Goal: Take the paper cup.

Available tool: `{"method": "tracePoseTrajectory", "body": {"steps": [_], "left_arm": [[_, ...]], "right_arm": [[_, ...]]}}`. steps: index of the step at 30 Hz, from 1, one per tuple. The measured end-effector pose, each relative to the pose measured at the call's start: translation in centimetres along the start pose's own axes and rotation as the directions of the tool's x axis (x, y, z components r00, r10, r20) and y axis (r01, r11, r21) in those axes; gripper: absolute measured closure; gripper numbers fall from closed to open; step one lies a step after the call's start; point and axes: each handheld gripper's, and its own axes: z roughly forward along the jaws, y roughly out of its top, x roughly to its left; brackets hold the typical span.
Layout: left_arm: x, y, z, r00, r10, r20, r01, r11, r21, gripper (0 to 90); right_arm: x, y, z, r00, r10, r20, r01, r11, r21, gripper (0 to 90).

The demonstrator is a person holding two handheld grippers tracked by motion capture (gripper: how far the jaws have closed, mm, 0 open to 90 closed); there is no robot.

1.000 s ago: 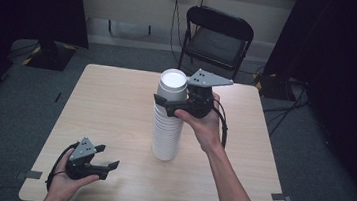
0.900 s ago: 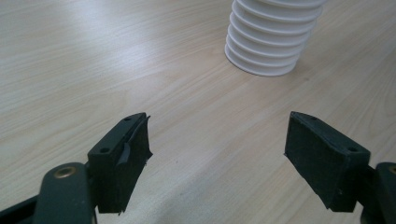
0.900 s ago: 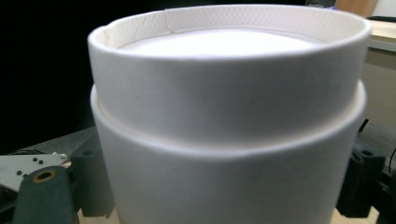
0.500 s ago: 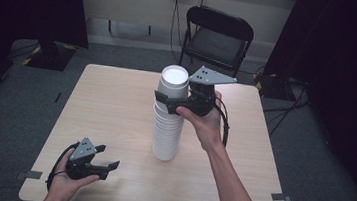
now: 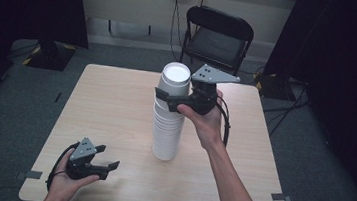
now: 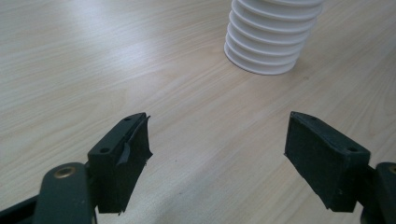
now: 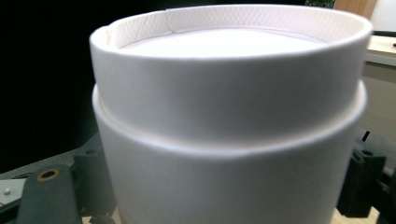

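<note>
A tall stack of upside-down white paper cups (image 5: 167, 129) stands near the middle of the wooden table (image 5: 116, 104). My right gripper (image 5: 172, 94) reaches in from the right and grips the top cup (image 5: 174, 80) just under its base, one jaw on each side. In the right gripper view the top cup (image 7: 224, 116) sits between the jaws of the right gripper (image 7: 224, 186). My left gripper (image 5: 108, 157) rests at the table's front left, open and holding nothing. In the left gripper view the left gripper (image 6: 217, 154) points toward the foot of the stack (image 6: 271, 42), well short of it.
A black folding chair (image 5: 218, 39) stands behind the table's far edge. Dark curtains hang at both sides. Bare tabletop lies left and right of the stack and in front of it.
The right gripper and the top cup have crept slightly upward. The left gripper has stayed where it was.
</note>
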Motion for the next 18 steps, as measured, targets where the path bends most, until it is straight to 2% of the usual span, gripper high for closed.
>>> {"method": "tracePoseTrajectory", "body": {"steps": [3,18], "left_arm": [[0.0,0.0,0.0,1.0000,0.003,0.001,-0.003,1.0000,0.001,21.8],[0.0,0.0,0.0,1.0000,0.004,0.002,-0.004,1.0000,0.000,21.6]], "right_arm": [[0.1,0.4,-0.3,1.0000,0.003,0.002,-0.003,1.000,-0.025,15.4],[0.1,1.5,-0.7,0.9998,0.019,-0.003,-0.019,0.999,-0.050,15.7]]}}
